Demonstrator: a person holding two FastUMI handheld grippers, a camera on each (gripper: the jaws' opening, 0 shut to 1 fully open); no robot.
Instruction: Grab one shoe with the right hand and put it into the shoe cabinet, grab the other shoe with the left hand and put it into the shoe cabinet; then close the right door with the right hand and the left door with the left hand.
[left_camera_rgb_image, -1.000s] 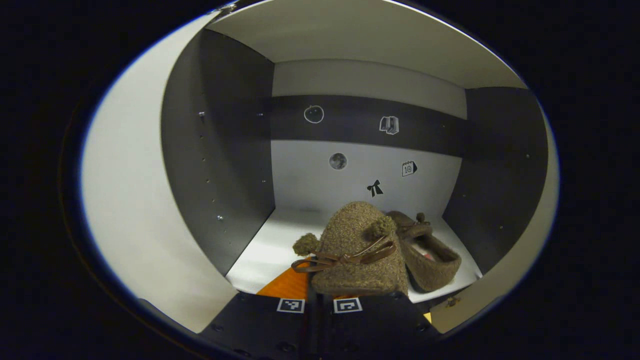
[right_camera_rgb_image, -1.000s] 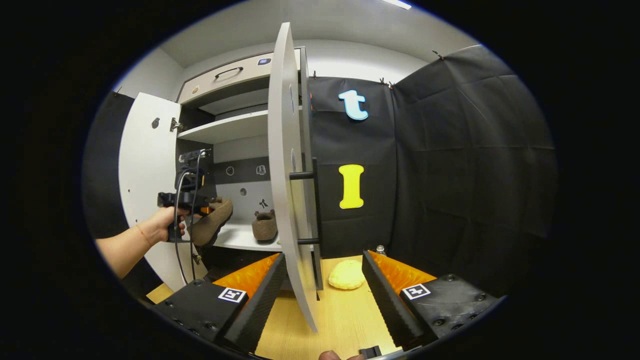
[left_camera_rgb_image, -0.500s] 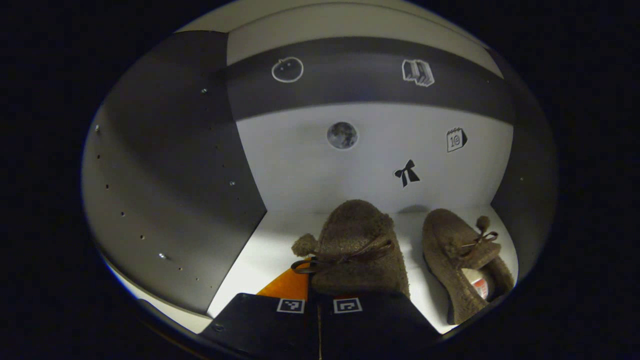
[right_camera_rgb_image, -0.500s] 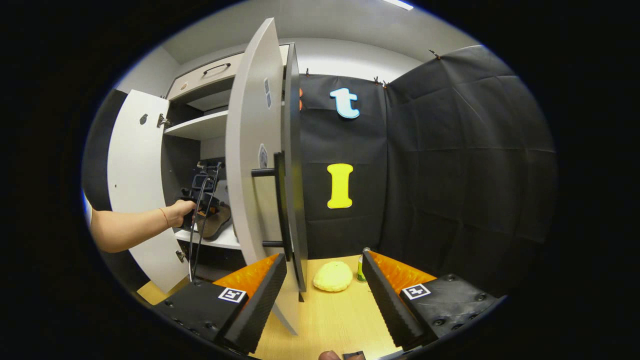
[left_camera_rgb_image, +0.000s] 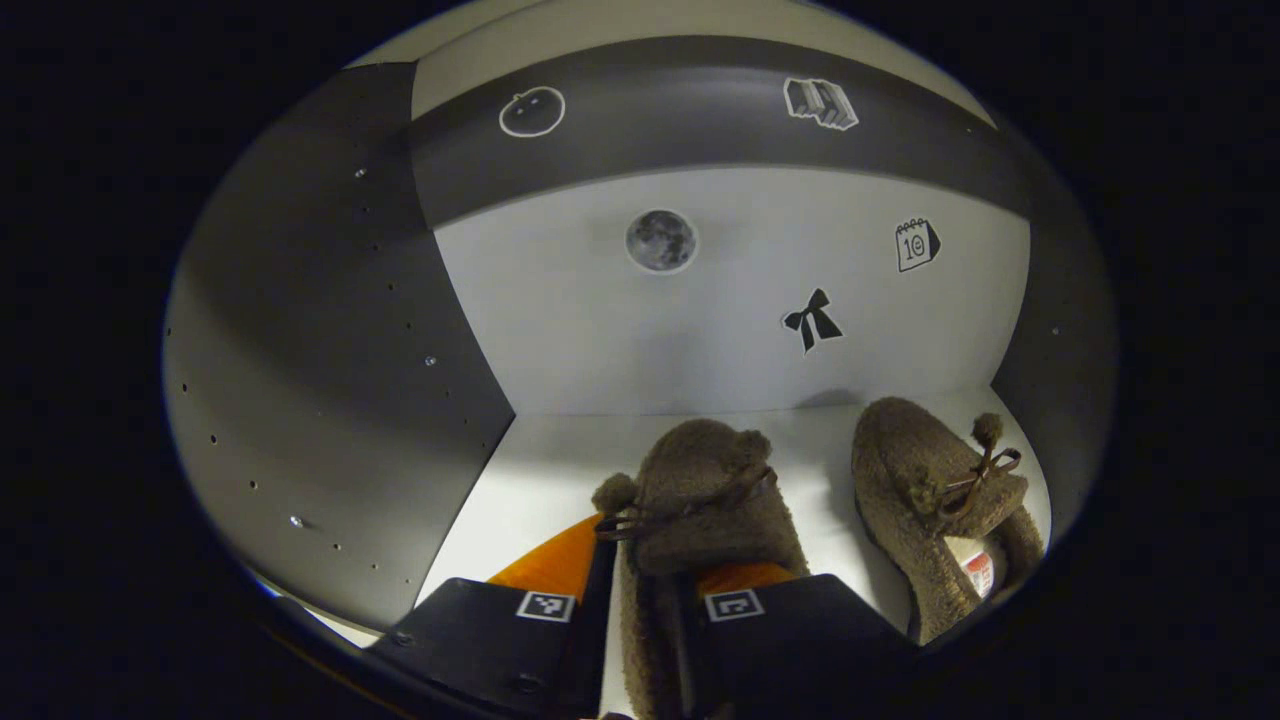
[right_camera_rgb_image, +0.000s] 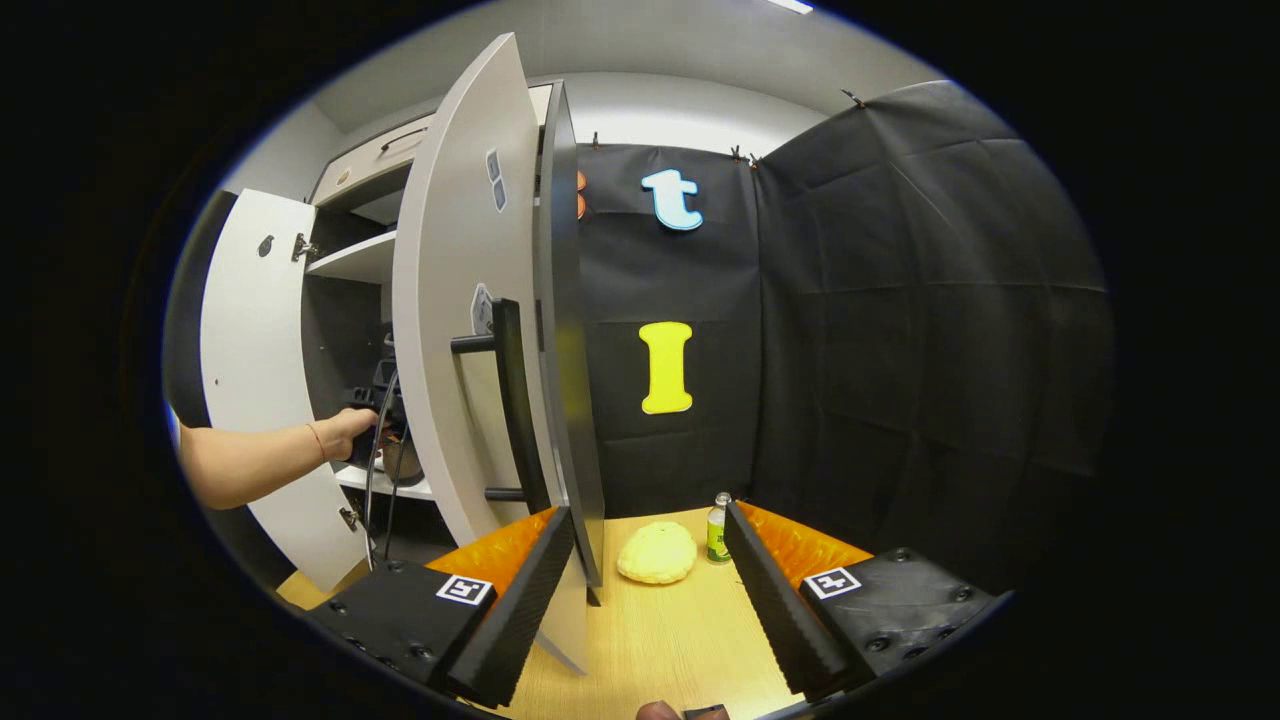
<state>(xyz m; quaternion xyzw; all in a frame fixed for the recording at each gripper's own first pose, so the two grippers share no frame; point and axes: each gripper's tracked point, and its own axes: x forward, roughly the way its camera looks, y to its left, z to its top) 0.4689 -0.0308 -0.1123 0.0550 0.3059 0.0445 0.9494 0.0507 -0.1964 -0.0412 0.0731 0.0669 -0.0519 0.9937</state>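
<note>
The left gripper (left_camera_rgb_image: 640, 600) grasps the second shoe (left_camera_rgb_image: 690, 500) by its heel, toe towards the shelf's (left_camera_rgb_image: 530, 480) back edge, beside the first shoe (left_camera_rgb_image: 930, 490); the right gripper (right_camera_rgb_image: 645, 590), fingers spread and empty, is nearer the right door (right_camera_rgb_image: 450, 330)

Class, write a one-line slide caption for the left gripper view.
Left gripper holds a fuzzy shoe on the cabinet shelf beside its mate.

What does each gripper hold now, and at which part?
The left gripper holds a brown shoe by its heel end. The right gripper is open and holds nothing.
</note>
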